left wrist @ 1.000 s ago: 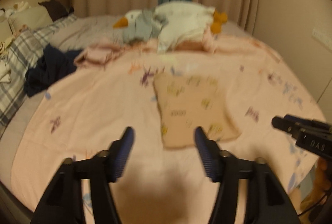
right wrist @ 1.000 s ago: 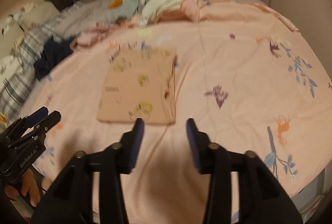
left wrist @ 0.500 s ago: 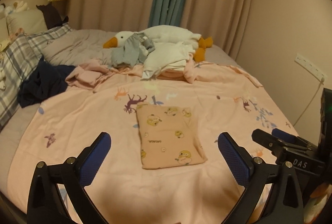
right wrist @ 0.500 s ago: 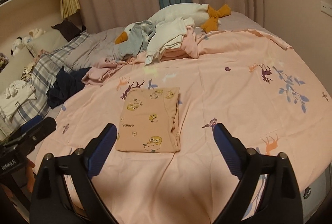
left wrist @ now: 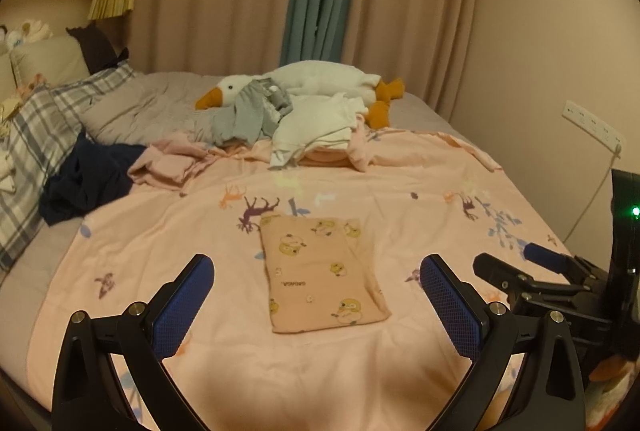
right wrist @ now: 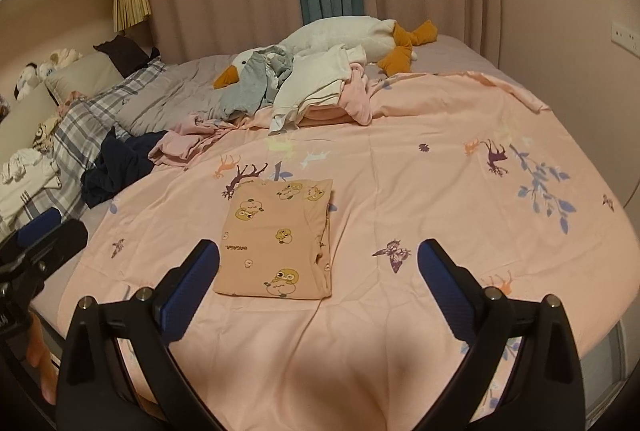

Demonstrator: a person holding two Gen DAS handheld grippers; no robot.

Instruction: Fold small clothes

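A small pink garment with yellow duck prints (left wrist: pixel 320 271) lies folded into a flat rectangle on the pink bedspread (left wrist: pixel 420 199); it also shows in the right wrist view (right wrist: pixel 280 243). My left gripper (left wrist: pixel 318 291) is open and empty, held back above the bed's near edge. My right gripper (right wrist: pixel 318 271) is open and empty too, likewise back from the garment. The right gripper shows at the right edge of the left wrist view (left wrist: pixel 532 263).
A pile of unfolded clothes (left wrist: pixel 312 123) lies over a white plush goose (left wrist: pixel 320 79) at the far side. A pink garment (left wrist: pixel 172 167) and a dark blue one (left wrist: pixel 88 179) lie at the left by a plaid pillow (left wrist: pixel 36 127). Curtains and a wall stand beyond.
Both grippers have opened wide and pulled back and up from the folded garment, which stays flat on the bed.
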